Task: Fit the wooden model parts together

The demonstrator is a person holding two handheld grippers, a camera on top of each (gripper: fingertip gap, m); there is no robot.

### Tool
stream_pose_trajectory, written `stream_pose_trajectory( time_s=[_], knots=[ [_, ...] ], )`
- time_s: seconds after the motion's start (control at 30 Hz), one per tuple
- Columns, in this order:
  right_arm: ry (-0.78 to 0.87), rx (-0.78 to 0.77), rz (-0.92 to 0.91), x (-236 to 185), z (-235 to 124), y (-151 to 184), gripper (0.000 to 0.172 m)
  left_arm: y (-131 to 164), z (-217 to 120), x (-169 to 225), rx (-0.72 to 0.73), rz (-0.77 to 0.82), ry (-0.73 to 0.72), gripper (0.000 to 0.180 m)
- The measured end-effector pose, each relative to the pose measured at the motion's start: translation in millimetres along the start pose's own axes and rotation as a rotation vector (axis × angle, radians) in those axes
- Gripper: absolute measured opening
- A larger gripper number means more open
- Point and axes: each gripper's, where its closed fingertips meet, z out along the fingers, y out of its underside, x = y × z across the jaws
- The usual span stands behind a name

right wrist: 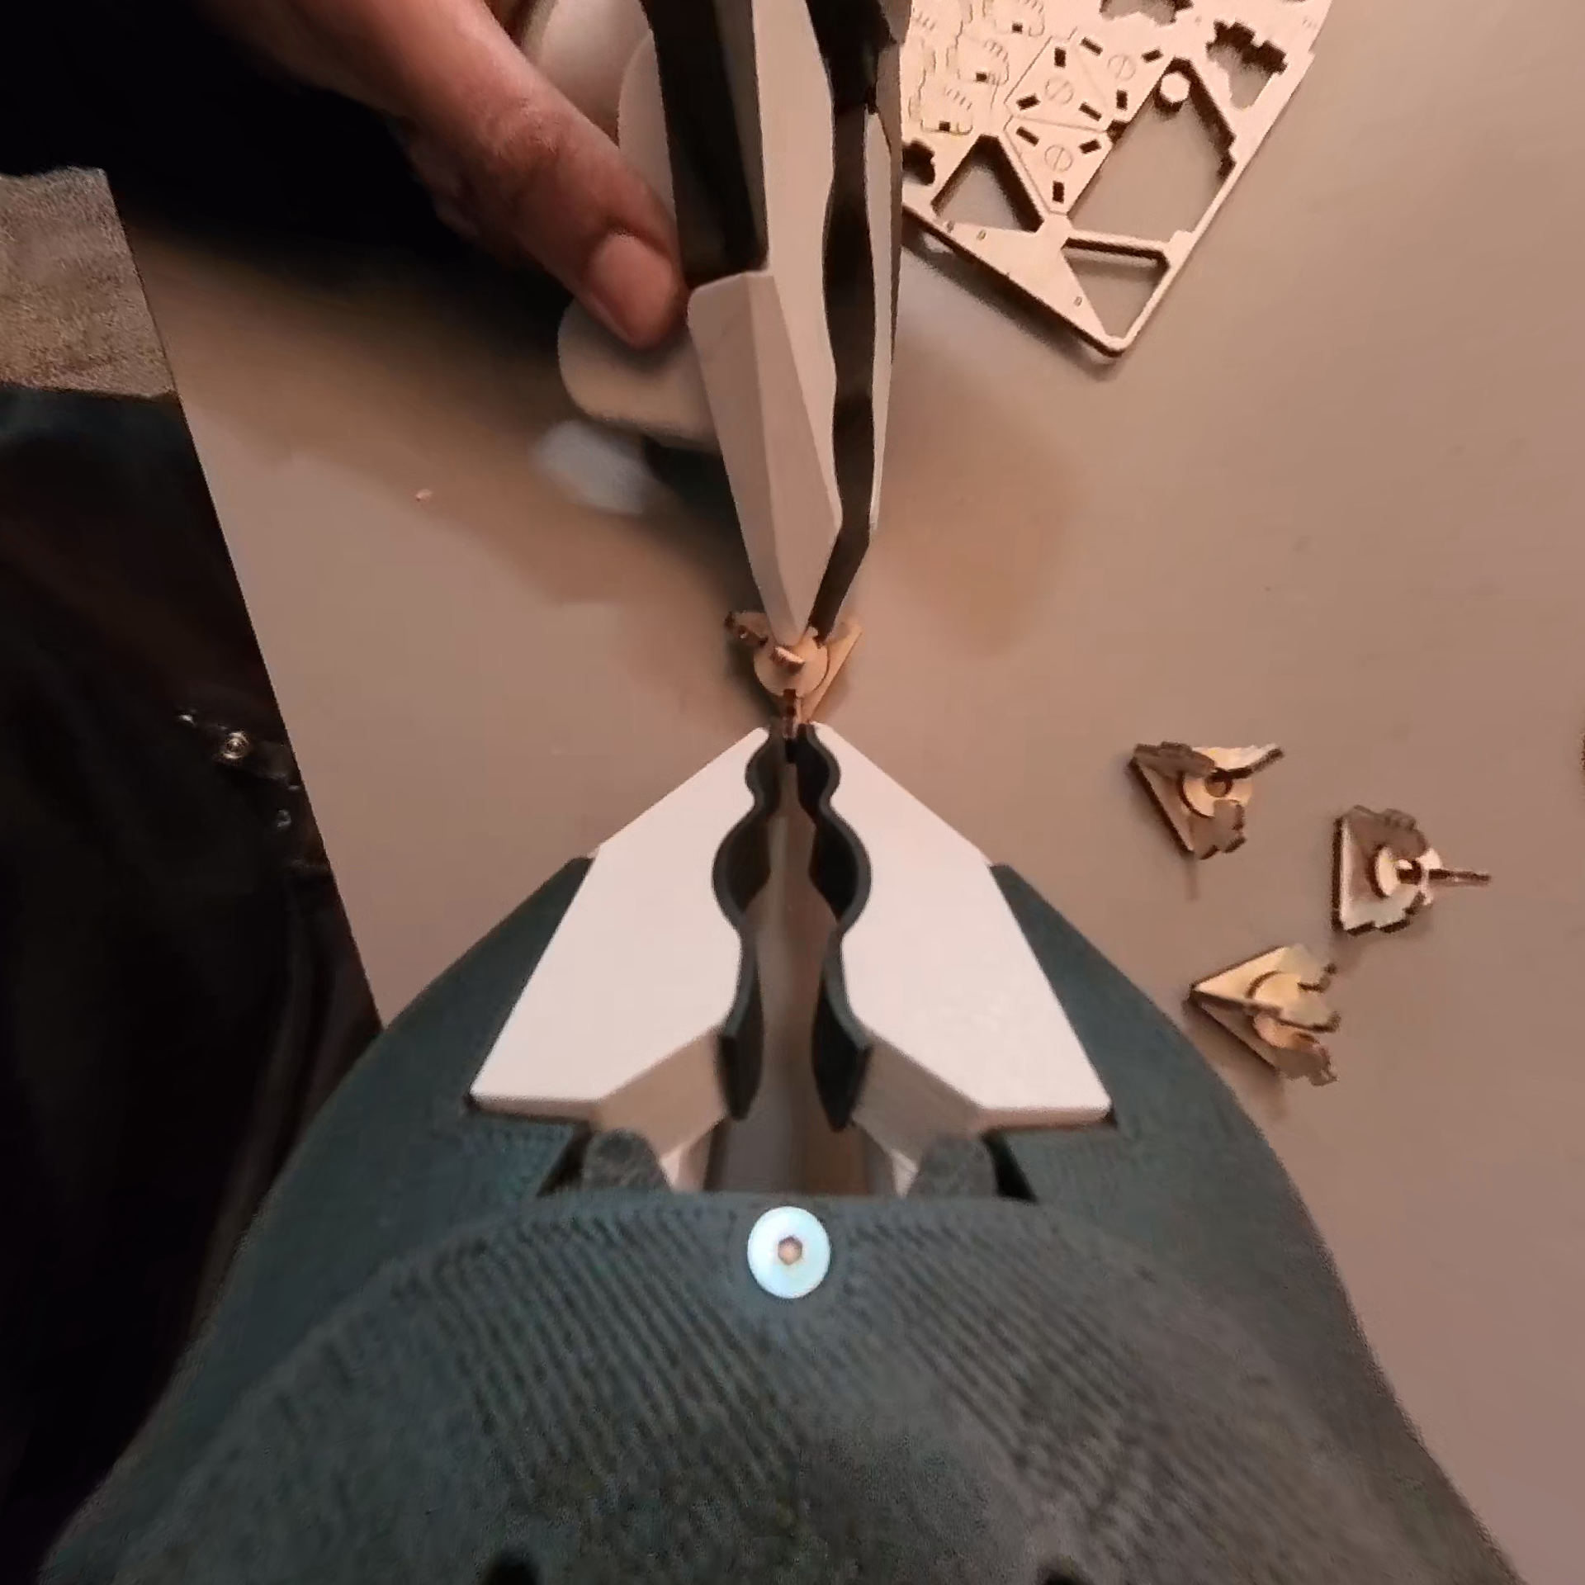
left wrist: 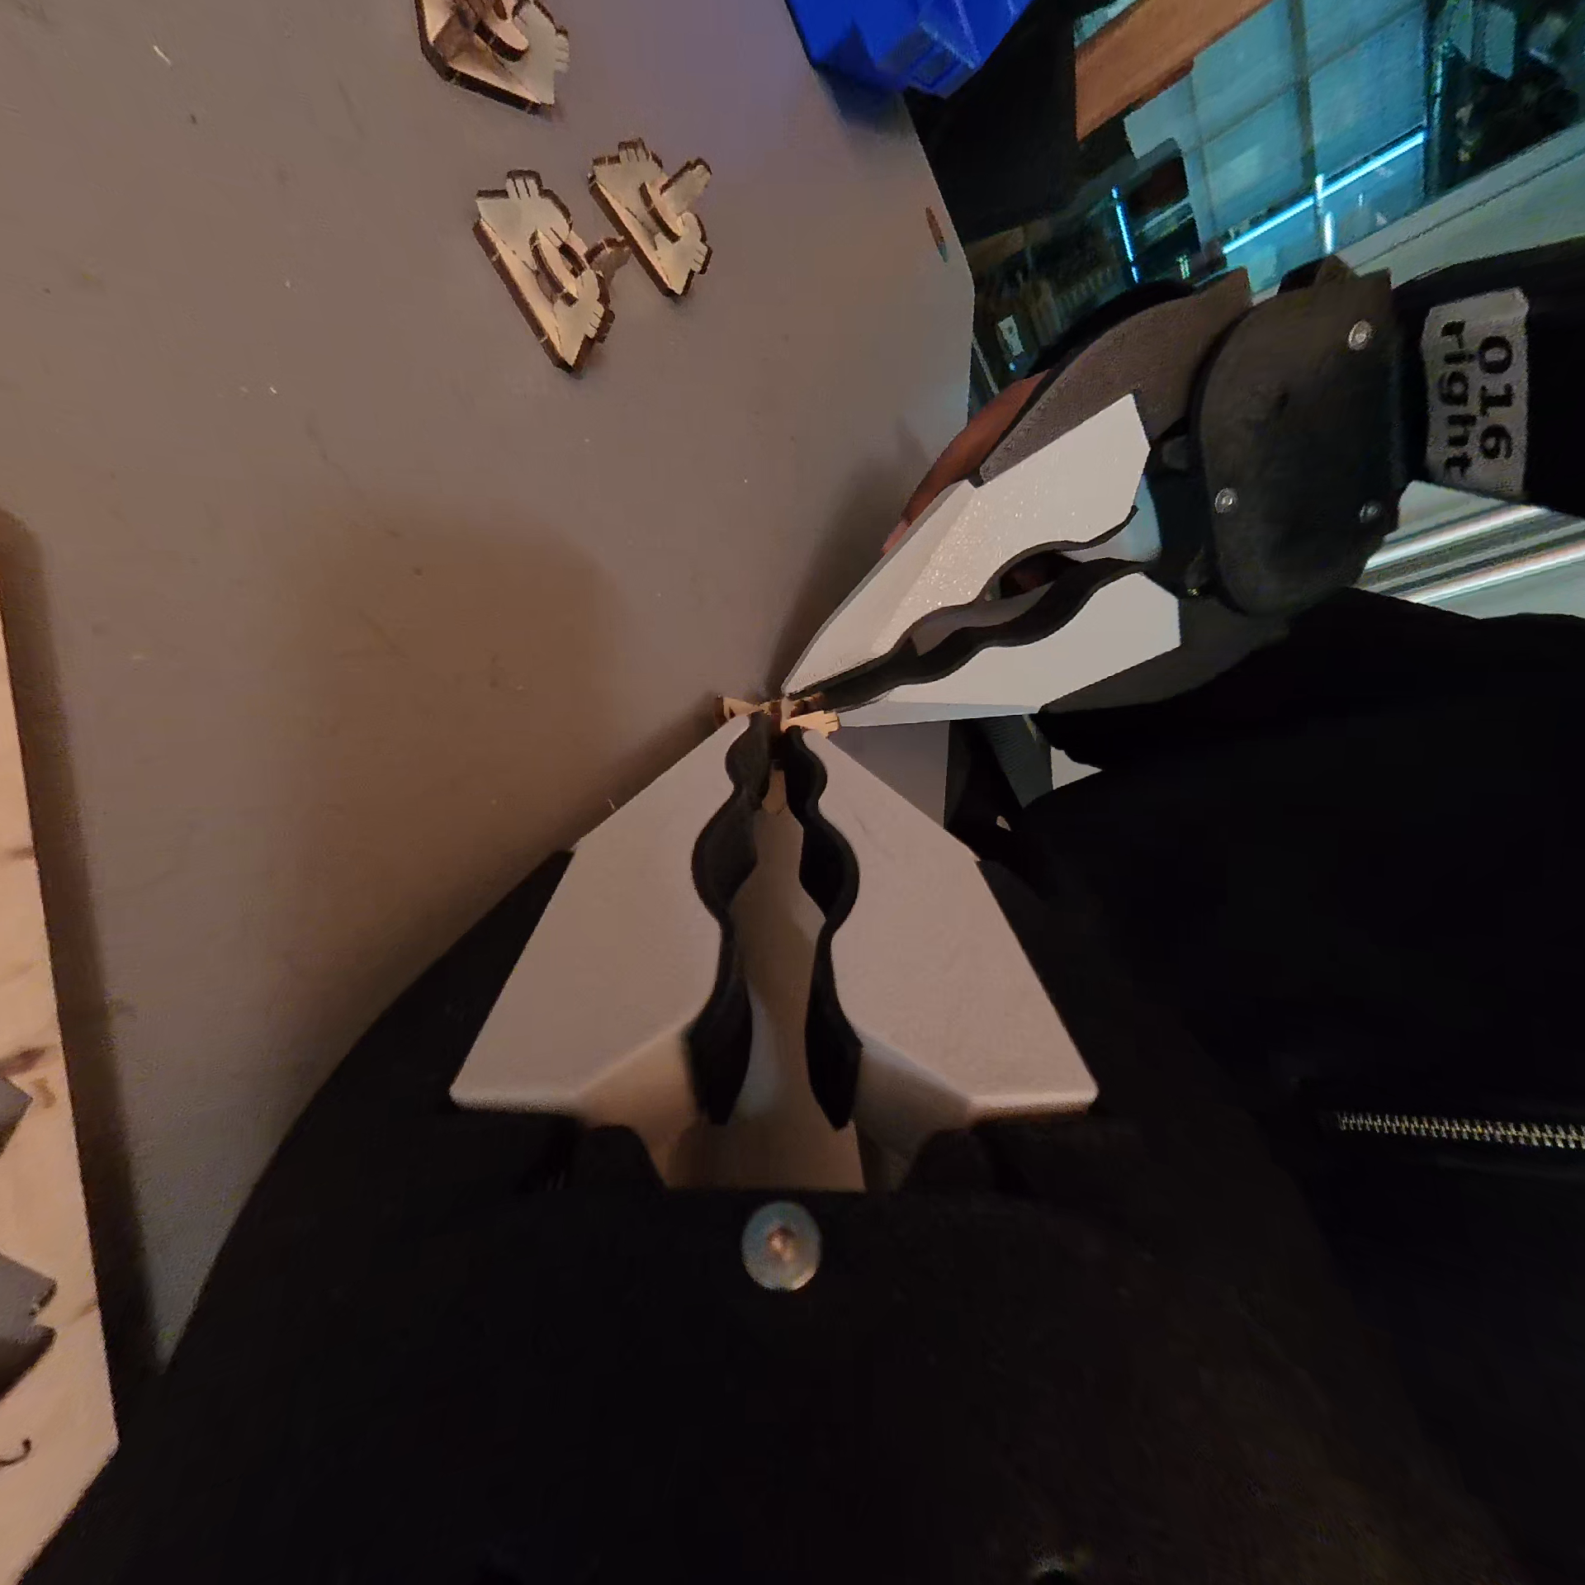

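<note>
While tips meet over table [right wrist: 446, 686], left gripper [left wrist: 770, 744] clamps wooden assembly [right wrist: 793, 660]; right gripper [right wrist: 791, 744] pinches its pin [right wrist: 787, 716].

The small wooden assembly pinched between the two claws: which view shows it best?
The right wrist view: the small wooden assembly faces the camera, showing its round disc, triangular plate and pin. In the left wrist view it shows edge-on, mostly hidden behind the claw tips.
</note>
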Motion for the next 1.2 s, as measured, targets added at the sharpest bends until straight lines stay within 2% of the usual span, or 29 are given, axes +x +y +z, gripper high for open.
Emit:
stream_pose_trajectory(
  time_s=[0.2, 0.53, 0.93, 1.2],
  knots=[
    [-0.09, -0.061, 0.12, 0.6, 0.6, -0.6, 0.002, -0.8, -0.4, -2.3, 0.003, 0.006, -0.019, 0.002],
    [-0.432, -0.105, 0.332, -0.9, -0.3, -0.5, 0.002, -2.2, -0.1, -2.1, 0.011, -0.001, -0.012, 0.001],
    [-0.372, -0.165, 0.324, -1.5, 0.7, -0.2, 0.002, -0.7, 0.3, 1.3, 0.002, 0.004, 0.011, 0.001],
    [-0.253, -0.24, 0.203, -0.2, 1.1, -0.1, 0.002, -1.6, 0.0, 0.2, 0.012, 0.011, -0.003, 0.001]
  ],
)
